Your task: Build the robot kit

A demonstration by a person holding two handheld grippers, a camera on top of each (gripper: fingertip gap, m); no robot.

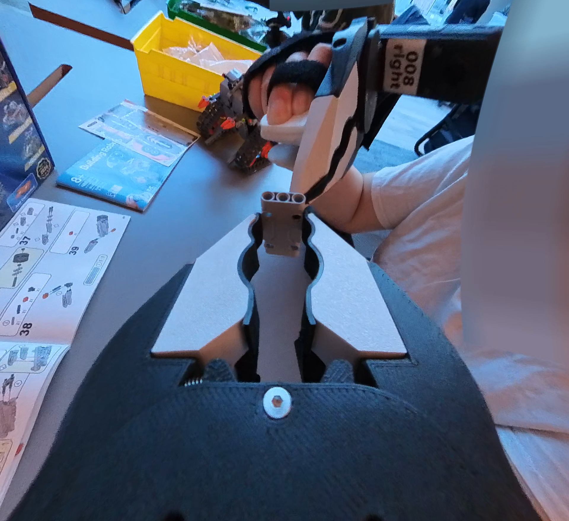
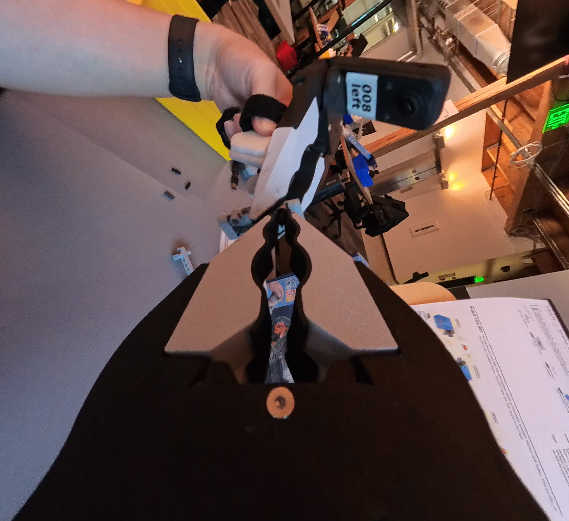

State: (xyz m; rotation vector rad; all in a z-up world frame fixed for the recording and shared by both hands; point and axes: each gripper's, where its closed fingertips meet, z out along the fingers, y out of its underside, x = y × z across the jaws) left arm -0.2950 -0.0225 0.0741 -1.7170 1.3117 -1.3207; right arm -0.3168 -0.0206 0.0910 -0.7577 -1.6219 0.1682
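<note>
left gripper (image 1: 281, 229): closed onto grey three-hole brick (image 1: 281, 223), gripped at its flat sides | brick looks light, rigid, slick | right gripper (image 1: 303, 195): tips nearly closed, touching brick's top corner, hold unclear | yellow bin (image 1: 172, 75) well behind brick

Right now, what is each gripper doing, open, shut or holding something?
Left gripper: shut on a grey beam piece.
Right gripper: shut, tips at the piece's end; what it holds cannot be told.
</note>
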